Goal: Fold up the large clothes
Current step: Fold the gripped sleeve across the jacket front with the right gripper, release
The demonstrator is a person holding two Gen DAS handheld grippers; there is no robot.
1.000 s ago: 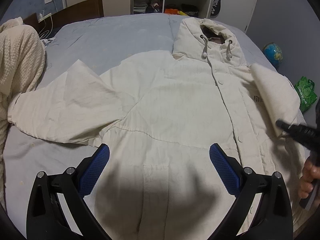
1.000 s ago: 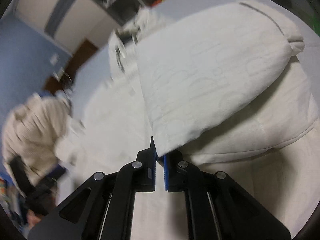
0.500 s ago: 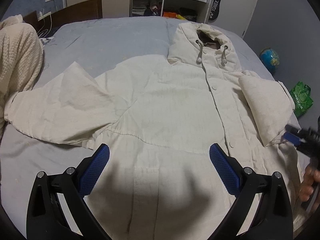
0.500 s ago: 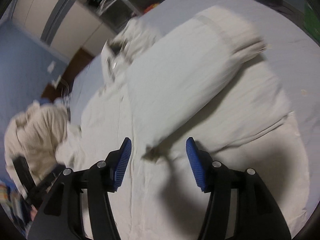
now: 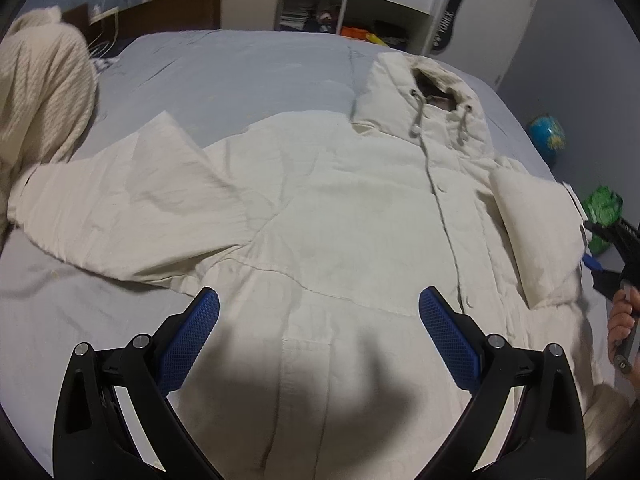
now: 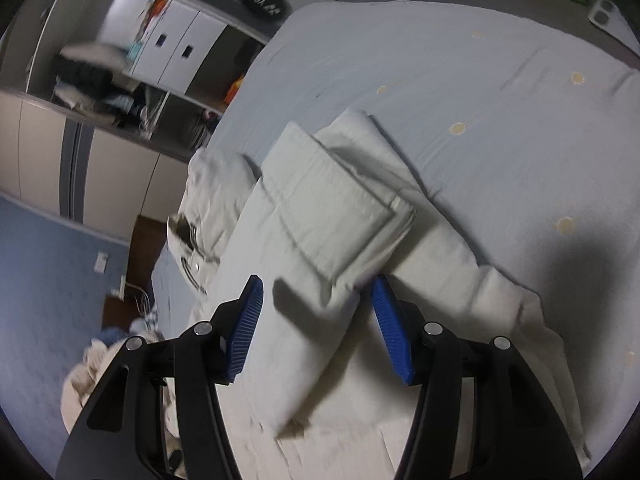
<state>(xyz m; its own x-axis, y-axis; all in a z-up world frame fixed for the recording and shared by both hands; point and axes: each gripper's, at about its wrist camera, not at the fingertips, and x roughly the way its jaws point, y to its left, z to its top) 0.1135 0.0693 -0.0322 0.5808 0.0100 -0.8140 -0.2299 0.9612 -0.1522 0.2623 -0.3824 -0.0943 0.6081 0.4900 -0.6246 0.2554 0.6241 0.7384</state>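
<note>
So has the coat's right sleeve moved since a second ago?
Yes. The right sleeve has dropped from its raised position onto the coat front, beside the button line, and the right tongs have let go and now stand open.

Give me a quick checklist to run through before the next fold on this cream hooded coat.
1. Right claw open, off the cloth: ok.
2. Folded sleeve lying on the coat's chest: ok, though it looks bulky.
3. Left claw open, empty, above the coat body: ok.
4. Other sleeve folded in: not ok; it lies spread across the bed.
5. That sleeve's cuff apart from the knit blanket: cannot tell, they meet at the picture's edge.
6. Hood flat: ok.
</note>
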